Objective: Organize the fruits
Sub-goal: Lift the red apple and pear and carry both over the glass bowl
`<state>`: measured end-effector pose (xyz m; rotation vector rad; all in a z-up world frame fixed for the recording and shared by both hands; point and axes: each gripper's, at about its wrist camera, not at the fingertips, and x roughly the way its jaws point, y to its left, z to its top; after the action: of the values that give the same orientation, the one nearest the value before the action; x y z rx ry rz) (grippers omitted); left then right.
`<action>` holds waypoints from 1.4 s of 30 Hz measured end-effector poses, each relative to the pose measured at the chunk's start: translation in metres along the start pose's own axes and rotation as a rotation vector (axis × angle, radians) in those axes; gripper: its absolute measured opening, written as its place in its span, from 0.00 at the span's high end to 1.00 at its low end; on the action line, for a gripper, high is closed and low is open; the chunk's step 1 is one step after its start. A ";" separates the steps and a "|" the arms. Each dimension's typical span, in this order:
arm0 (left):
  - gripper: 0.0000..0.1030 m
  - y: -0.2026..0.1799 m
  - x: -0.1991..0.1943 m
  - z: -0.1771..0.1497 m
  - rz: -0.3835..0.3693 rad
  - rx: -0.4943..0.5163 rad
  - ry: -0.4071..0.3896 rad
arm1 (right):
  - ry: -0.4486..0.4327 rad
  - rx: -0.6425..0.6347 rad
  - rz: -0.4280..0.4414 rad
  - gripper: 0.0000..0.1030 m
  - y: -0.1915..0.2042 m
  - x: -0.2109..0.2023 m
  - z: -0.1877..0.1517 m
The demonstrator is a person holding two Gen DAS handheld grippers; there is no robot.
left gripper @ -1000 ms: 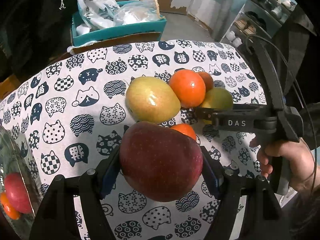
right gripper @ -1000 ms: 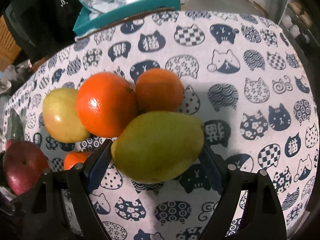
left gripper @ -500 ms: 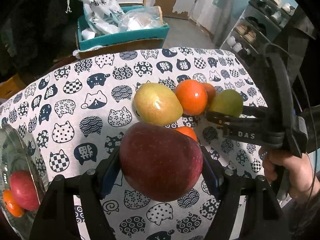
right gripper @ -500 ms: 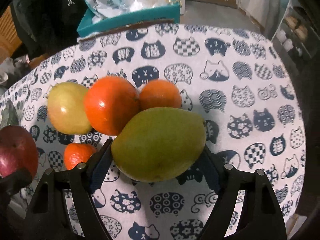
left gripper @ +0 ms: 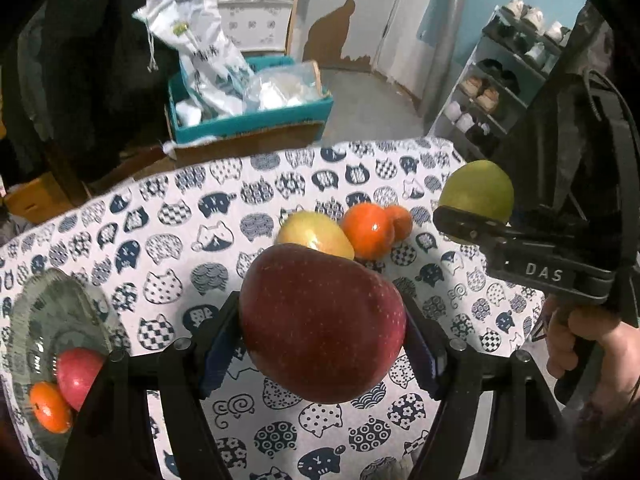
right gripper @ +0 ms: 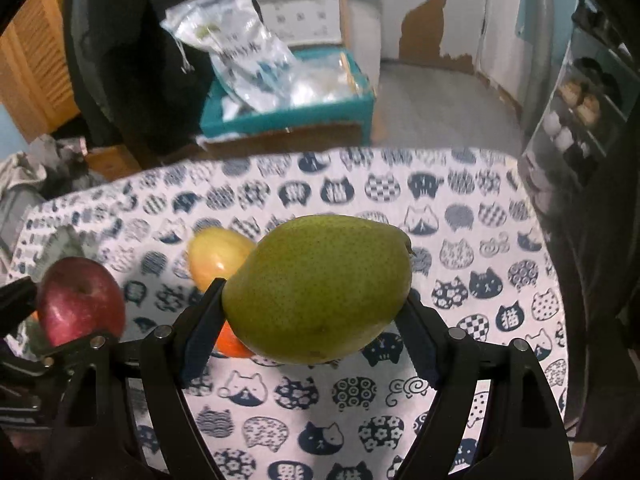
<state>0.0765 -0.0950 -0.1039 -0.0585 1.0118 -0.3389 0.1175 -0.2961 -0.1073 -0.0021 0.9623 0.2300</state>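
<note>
Glass plate (left gripper: 48,312) at far left edge of the table, holds a red apple (left gripper: 78,372) and a small orange (left gripper: 50,406) touching each other; table covered in white cloth with navy cat-face print (left gripper: 168,248); left gripper (left gripper: 320,344) clamped on a big dark red apple (left gripper: 320,320), lifted clear of the cloth; behind it on the cloth a yellow-green pear (left gripper: 314,234), then two oranges (left gripper: 370,230) side by side, all touching in a cluster mid-table; right gripper (right gripper: 316,320) grips a green pear (right gripper: 320,288) held off the cloth, a hand (left gripper: 588,344) on its handle at right; room behind: teal box (left gripper: 248,120) stuffed with plastic bags (left gripper: 200,52) past the far table edge, wooden chair frame, peeling white wall, grey floor, shoe rack (left gripper: 500,80) at far right, dim lighting
</note>
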 end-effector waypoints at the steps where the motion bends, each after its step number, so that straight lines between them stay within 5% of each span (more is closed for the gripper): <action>1: 0.26 0.000 -0.007 0.001 0.000 0.003 -0.012 | -0.014 -0.004 0.003 0.22 0.004 -0.006 0.003; 20: 0.26 0.016 -0.066 0.003 -0.002 -0.023 -0.117 | -0.150 -0.071 0.080 0.22 0.049 -0.076 0.021; 42: 0.26 0.047 -0.103 -0.005 0.029 -0.069 -0.188 | -0.189 -0.124 0.135 0.22 0.096 -0.095 0.036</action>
<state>0.0340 -0.0187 -0.0317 -0.1360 0.8372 -0.2667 0.0759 -0.2170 0.0002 -0.0290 0.7591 0.4075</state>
